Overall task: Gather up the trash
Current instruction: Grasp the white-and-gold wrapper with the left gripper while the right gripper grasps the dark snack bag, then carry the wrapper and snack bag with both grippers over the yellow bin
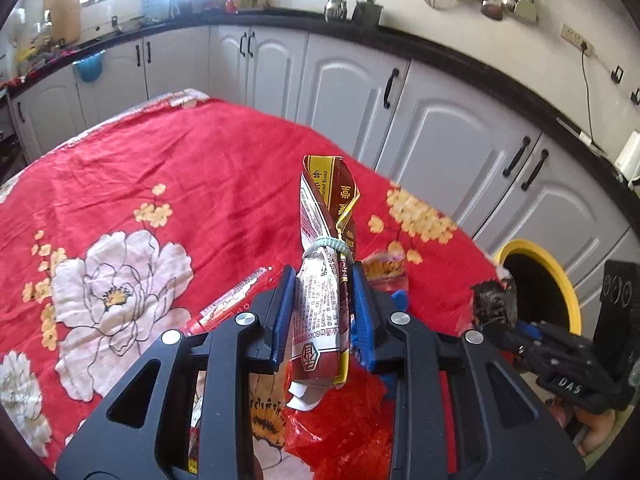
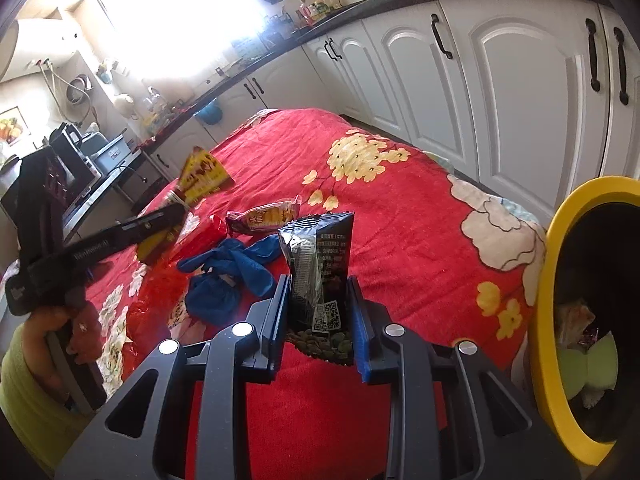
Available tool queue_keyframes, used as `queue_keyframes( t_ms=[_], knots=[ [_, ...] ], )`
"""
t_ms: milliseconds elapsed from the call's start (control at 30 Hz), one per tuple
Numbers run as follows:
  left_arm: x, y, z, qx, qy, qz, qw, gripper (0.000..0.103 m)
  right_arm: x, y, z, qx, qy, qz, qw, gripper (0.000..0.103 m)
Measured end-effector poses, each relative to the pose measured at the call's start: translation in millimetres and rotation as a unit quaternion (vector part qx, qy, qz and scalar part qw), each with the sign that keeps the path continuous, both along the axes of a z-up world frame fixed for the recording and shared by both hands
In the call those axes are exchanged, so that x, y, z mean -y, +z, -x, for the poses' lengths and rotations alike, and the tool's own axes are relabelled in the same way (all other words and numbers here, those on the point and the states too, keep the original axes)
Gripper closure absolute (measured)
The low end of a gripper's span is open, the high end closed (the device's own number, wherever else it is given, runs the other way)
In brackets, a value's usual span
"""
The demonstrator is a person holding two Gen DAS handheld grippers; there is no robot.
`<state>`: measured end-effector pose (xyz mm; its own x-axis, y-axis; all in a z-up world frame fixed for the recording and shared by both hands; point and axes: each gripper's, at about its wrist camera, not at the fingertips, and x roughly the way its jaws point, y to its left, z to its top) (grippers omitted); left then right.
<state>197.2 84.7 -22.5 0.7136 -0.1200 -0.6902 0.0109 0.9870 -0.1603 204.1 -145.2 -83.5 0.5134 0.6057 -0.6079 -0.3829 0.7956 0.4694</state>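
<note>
Left wrist: left gripper (image 1: pixel 324 312) clenched on the brown-and-white wrapper (image 1: pixel 326 272) over the red tablecloth (image 1: pixel 200 168) — light, crinkly, slippery; grip mid-body. Right gripper (image 2: pixel 320 320) clamps the black snack bag (image 2: pixel 320 264) — yellow-rimmed bin (image 2: pixel 560 320) just beside.

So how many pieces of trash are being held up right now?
2. The left tool grips a brown-and-white wrapper tied with a band; the right tool grips a black snack bag beside the yellow-rimmed bin. More litter lies on the table.
</note>
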Motion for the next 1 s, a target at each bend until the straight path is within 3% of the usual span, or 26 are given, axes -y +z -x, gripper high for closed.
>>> queue_keyframes(
  t_ms=[367,1000],
  knots=[
    [19.7,26.1,26.4,0.036,-0.013,0.028,0.9989,0.082,11.5,17.8,13.8,0.024,-0.003,-0.003,1.0,0.076],
    [69.1,23.6,51.1,0.046,-0.049,0.039,0.9969,0.082,54.3,42.3,33.3,0.057,-0.039,-0.005,0.998,0.076]
  ],
)
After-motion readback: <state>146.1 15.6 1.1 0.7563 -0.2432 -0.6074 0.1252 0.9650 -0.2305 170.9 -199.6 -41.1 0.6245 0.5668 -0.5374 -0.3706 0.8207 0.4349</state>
